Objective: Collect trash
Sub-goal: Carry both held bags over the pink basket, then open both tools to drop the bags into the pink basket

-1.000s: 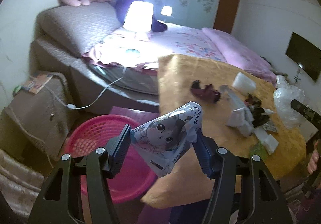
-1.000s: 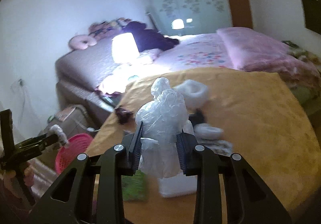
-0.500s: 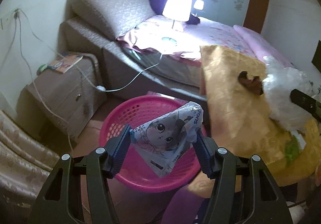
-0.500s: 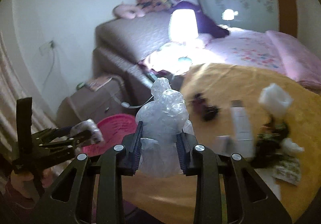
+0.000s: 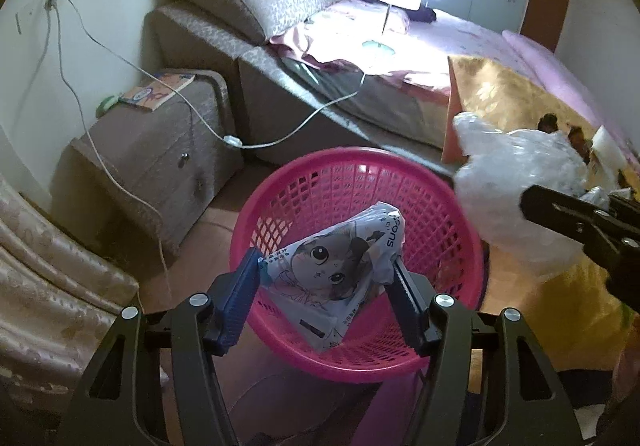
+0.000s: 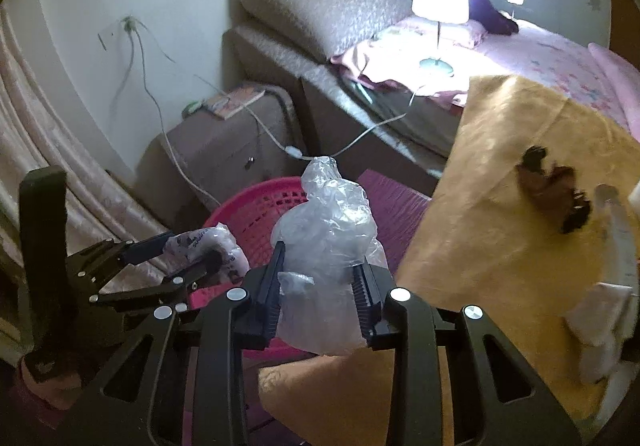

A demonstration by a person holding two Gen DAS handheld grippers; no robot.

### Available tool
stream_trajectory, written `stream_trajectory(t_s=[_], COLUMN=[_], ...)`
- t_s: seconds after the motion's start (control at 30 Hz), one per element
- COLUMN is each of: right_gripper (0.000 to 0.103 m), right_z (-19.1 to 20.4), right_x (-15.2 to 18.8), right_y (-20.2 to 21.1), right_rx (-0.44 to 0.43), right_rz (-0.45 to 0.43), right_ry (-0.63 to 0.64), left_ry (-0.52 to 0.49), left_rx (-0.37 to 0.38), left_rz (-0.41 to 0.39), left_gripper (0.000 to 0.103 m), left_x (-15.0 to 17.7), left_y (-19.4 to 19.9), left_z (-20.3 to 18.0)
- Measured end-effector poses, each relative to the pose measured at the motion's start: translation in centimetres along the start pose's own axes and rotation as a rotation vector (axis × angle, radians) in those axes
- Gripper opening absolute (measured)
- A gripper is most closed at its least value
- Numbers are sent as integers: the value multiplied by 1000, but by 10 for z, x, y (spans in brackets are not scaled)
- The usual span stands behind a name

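At the lower middle of each frame, the left gripper (image 5: pixel 326 282) pinched a printed wrapper (image 5: pixel 336 274) over the pink basket (image 5: pixel 452 206) for dropping, while the right gripper (image 6: pixel 318 296), nearly closed, squeezed a crumpled clear bag (image 6: pixel 326 230) beside it.

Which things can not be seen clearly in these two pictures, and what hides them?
- Floor of the pink plastic basket: left wrist view, covered by the cartoon-printed wrapper held above it.
- Basket's near rim: right wrist view, behind the crumpled clear plastic bag.
- White trash on the yellow cloth: right wrist view, blurred, cut by edge.
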State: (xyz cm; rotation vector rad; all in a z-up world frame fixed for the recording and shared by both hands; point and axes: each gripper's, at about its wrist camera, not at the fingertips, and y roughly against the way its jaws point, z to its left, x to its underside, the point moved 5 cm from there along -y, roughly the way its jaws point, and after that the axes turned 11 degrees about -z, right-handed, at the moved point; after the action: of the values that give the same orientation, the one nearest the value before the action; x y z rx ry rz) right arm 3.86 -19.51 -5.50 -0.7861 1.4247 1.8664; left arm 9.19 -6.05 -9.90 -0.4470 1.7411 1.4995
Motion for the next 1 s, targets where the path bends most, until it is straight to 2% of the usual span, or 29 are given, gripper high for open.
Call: stream_trajectory(t_s=[0.13,0.37,0.67,1.0], right_gripper=[33,57,59,59], right_z=[3,5,1,-13], right_x=[5,7,4,5], right_y=[-12,-20,-8,31], right_rx=[-11,-26,-10,63], right_rz=[37,56,21,-58], right_ry=[3,-23,-33,-21], left_ry=[7,35,34,18], left_rx=[-11,-23,-49,6], left_rz=[24,42,17,-34], left_gripper=[62,73,76,77], left_x=[4,6,2,-3], left_y=[-4,-6,-2,10], left_z=[2,10,12,-5])
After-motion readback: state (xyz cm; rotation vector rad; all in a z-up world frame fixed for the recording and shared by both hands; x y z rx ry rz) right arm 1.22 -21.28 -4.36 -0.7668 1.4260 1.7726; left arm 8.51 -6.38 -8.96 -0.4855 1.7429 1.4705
